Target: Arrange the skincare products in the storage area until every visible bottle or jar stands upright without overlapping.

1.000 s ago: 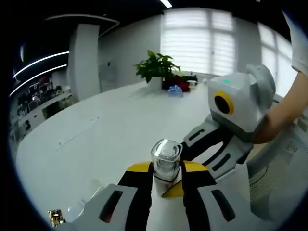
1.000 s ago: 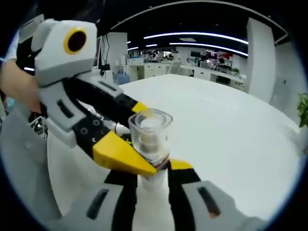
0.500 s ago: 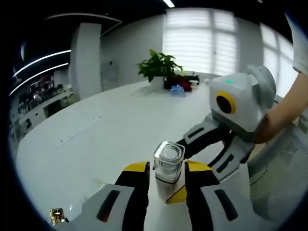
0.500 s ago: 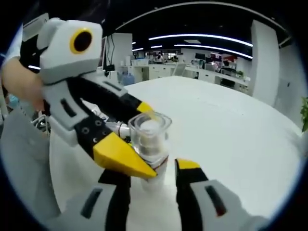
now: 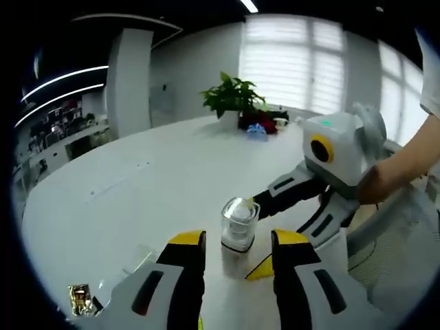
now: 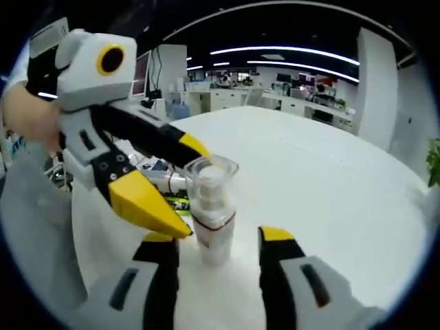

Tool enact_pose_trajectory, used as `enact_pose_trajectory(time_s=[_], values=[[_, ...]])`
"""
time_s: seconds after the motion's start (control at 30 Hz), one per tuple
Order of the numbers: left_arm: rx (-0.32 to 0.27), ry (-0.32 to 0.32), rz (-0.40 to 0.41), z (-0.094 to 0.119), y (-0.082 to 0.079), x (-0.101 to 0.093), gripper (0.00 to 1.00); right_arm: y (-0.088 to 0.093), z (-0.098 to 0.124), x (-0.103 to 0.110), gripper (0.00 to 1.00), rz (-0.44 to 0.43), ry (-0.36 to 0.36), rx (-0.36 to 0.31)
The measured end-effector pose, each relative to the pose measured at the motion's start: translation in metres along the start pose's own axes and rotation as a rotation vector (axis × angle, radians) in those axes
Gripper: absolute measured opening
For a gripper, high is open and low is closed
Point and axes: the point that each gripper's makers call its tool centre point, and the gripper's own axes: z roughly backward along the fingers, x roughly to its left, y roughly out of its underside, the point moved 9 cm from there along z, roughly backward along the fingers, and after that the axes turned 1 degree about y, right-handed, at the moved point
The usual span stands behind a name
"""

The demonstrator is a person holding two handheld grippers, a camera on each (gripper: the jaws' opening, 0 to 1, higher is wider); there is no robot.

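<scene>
Standing upright on the white table [image 5: 137, 199] between both spread, empty pairs of jaws, the clear-capped bottle [image 5: 238, 227] could topple if your left gripper [image 5: 237, 247] or right gripper [image 6: 220, 240] clips it when pulling away.

Bottle [image 6: 210, 206] between the right claw's [image 6: 218, 242] jaws: clear glossy plastic cap, smooth white body. Surface [image 5: 151, 185] beneath: smooth white, faint sheen. Both claws, left claw [image 5: 237, 242] included: matt yellow tips on black and grey plastic.
</scene>
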Motion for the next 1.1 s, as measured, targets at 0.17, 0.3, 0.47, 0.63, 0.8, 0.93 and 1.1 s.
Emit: enact_pose_trajectory(time_s=[0.17,0.3,0.47,0.63,0.8,0.93,1.1], values=[[-0.007,-0.034,0.021,0.013,0.004,0.0,0.4,0.003,0.009,0.005,0.5,-0.008,0.01,0.005],[-0.006,-0.064,0.044,0.022,0.009,0.002,0.46,0.007,0.015,0.008,0.53,-0.023,0.018,0.015],[-0.002,-0.103,0.07,0.035,0.015,0.003,0.55,0.011,0.023,0.016,0.57,-0.051,0.024,0.023],[0.007,-0.135,0.093,0.048,0.022,0.001,0.6,0.009,0.034,0.022,0.63,-0.098,0.034,0.001],[0.008,-0.165,0.123,0.061,0.028,-0.002,0.66,0.009,0.041,0.026,0.67,-0.108,0.036,-0.002],[0.011,-0.185,0.145,0.072,0.031,-0.004,0.7,0.007,0.047,0.029,0.7,-0.12,0.041,-0.008],[0.013,-0.215,0.17,0.088,0.033,-0.005,0.74,0.007,0.053,0.032,0.74,-0.121,0.045,-0.005]])
